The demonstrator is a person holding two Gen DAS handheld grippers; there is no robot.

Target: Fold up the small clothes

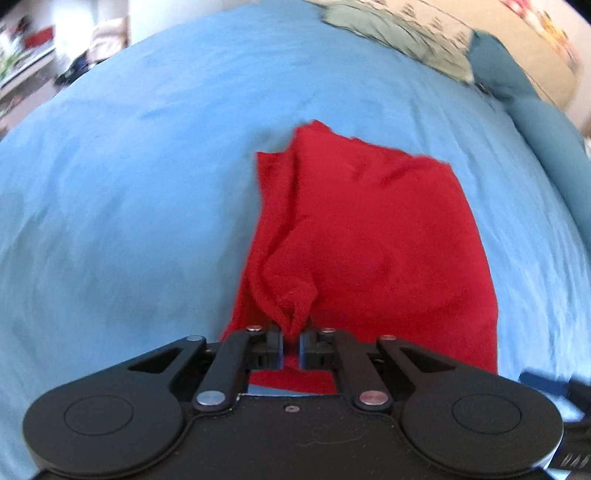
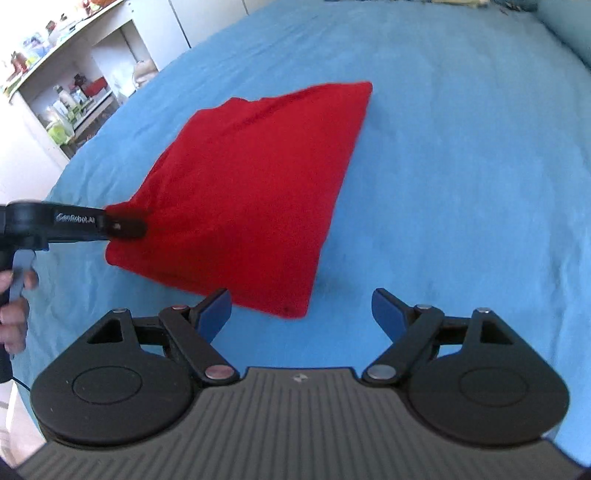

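Observation:
A red garment (image 2: 255,192) lies folded in a rough rectangle on the blue bedsheet (image 2: 461,166). In the left wrist view the red garment (image 1: 369,236) fills the middle. My left gripper (image 1: 291,339) is shut on a pinched fold of its near left edge, slightly raised. The left gripper also shows in the right wrist view (image 2: 136,227), gripping the garment's left corner. My right gripper (image 2: 301,310) is open and empty, just in front of the garment's near right corner, above the sheet.
A green patterned pillow (image 1: 406,33) and a teal cushion (image 1: 517,85) lie at the far right of the bed. White shelves with small items (image 2: 62,96) stand beyond the bed's left edge.

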